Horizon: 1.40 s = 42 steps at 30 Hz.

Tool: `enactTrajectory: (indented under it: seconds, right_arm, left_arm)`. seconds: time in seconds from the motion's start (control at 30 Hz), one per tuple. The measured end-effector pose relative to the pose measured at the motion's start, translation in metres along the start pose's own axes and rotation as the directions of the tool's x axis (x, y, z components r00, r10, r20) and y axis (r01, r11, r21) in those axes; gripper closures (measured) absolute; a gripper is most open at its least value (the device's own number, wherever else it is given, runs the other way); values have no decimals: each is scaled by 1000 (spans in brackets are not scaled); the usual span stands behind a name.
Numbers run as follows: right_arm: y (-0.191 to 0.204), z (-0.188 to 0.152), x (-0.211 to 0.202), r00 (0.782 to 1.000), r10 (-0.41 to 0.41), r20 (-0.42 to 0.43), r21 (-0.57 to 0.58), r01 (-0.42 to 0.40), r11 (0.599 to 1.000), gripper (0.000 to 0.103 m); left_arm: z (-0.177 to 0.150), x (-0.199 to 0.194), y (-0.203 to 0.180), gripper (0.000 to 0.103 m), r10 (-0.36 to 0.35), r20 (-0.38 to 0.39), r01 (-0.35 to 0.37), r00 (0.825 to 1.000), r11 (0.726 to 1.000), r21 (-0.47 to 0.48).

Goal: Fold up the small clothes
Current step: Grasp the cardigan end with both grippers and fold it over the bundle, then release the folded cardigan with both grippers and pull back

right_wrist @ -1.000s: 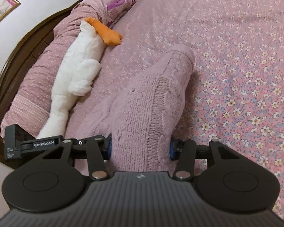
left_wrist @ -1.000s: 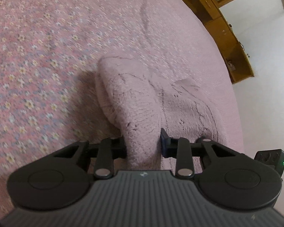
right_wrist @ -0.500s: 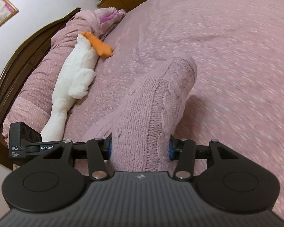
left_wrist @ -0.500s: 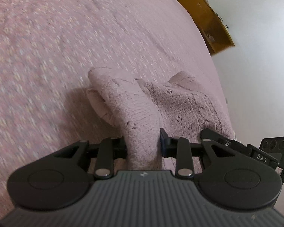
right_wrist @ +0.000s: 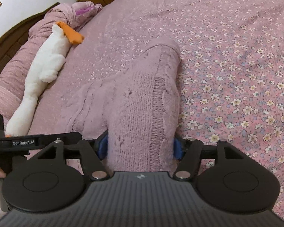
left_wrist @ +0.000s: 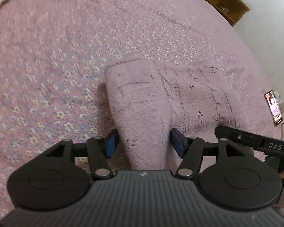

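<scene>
A small pink knitted sweater (left_wrist: 161, 94) lies folded on the floral pink bedspread (left_wrist: 56, 66). My left gripper (left_wrist: 143, 141) straddles its near edge; the blue pads have opened wider and stand slightly off the fabric. My right gripper (right_wrist: 140, 145) straddles the other end of the sweater (right_wrist: 142, 98), its blue pads still touching the knit on both sides. The right gripper's body shows in the left wrist view (left_wrist: 255, 143).
A white plush goose (right_wrist: 43, 70) with an orange beak lies by a rolled pink quilt (right_wrist: 19, 56) at the headboard. A phone (left_wrist: 273, 106) lies at the bed's right edge. A wooden cabinet (left_wrist: 223, 0) stands beyond the bed.
Both grippers lowered the sweater onto the bed. The left jaws have opened and released the fabric. The right jaws have widened a little.
</scene>
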State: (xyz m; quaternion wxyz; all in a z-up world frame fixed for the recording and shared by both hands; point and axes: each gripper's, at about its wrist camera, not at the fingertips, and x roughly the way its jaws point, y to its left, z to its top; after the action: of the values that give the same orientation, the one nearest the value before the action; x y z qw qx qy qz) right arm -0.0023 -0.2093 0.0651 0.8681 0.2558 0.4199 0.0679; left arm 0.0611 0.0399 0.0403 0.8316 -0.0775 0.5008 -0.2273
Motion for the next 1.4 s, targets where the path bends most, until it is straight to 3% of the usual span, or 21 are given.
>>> enactTrajectory:
  seconds: [0.1, 0.37, 0.47, 0.77, 1.1, 1.4]
  right_arm:
    - [6, -7, -14, 999, -25, 38, -40, 27, 999, 24]
    - [23, -31, -58, 985, -63, 159, -156, 88, 984, 12]
    - [31, -45, -71, 979, -71, 189, -180, 105, 978, 10]
    - [51, -95, -93, 944, -126, 305, -265, 211, 941, 2]
    - [48, -127, -81, 952, -162, 259, -252, 229, 940, 0]
    - [36, -128, -59, 957, -209, 201, -228, 253, 940, 0]
  left_arm:
    - [0, -9, -4, 42, 42, 23, -42, 999, 999, 2]
    - [-32, -49, -19, 35, 174, 105, -176, 979, 984, 17]
    - [-45, -53, -24, 23, 217, 118, -218, 969, 976, 1]
    - [-84, -54, -44, 23, 308, 153, -319, 939, 946, 55]
    - [-107, -34, -52, 23, 345, 84, -352, 935, 933, 80]
    - [-112, -21, -48, 23, 392, 46, -394, 919, 917, 57]
